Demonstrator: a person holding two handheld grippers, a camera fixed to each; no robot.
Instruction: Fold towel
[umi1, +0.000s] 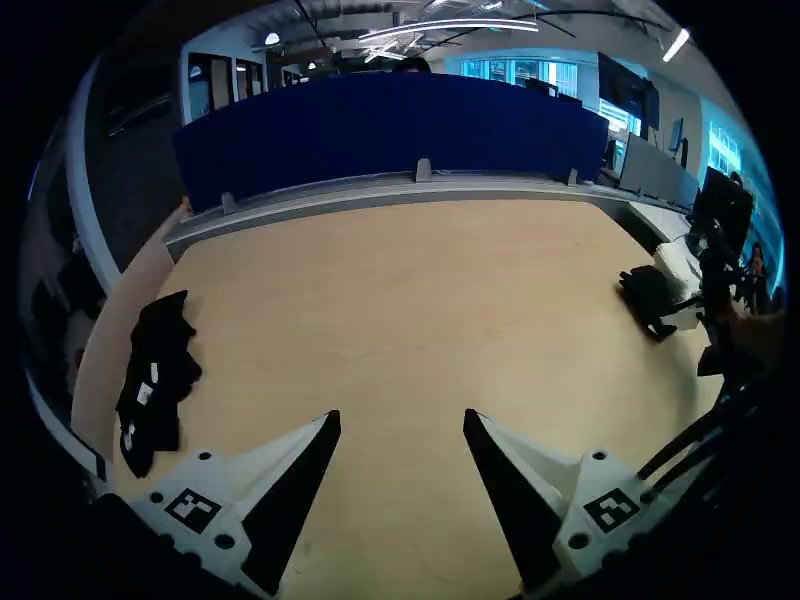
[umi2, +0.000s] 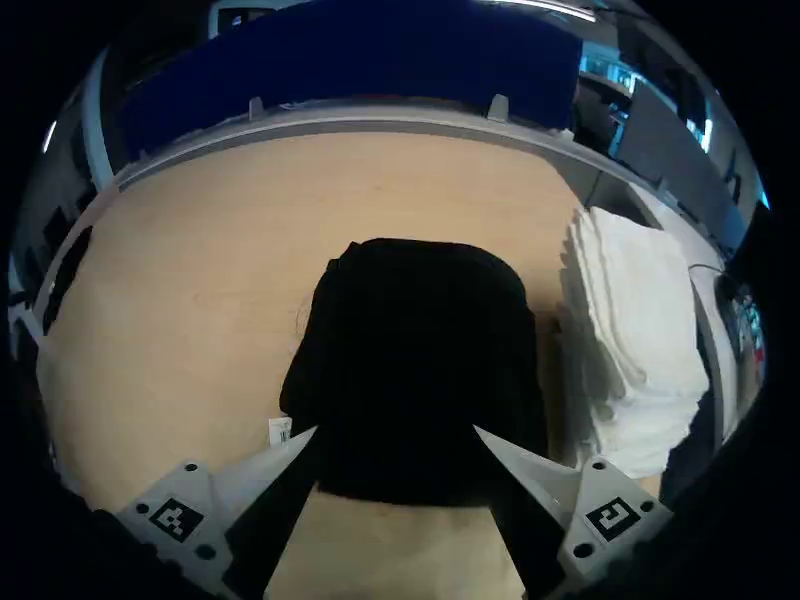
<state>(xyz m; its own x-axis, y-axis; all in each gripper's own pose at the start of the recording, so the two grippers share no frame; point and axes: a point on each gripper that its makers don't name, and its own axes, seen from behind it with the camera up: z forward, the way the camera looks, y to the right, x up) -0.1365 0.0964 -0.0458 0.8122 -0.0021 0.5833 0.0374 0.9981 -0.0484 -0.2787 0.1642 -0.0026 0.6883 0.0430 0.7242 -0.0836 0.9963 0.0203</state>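
The left gripper (umi1: 401, 414) was held with its fingers spread wide above the light wooden table (umi1: 420, 290). A crumpled black cloth (umi1: 155, 380) was seen near the table's left edge. The right gripper (umi2: 396, 430) was likewise spread, its fingers set at either side of a folded black towel (umi2: 420, 340), which lay on the table just beside a stack of white towels (umi2: 635, 330).

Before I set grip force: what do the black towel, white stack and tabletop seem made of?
Black towel: soft matte cloth, rounded folded edges. White stack: probably terry cloth, fuzzy layered edges. Tabletop: pale wood-look laminate or wood, smooth, faint grain.
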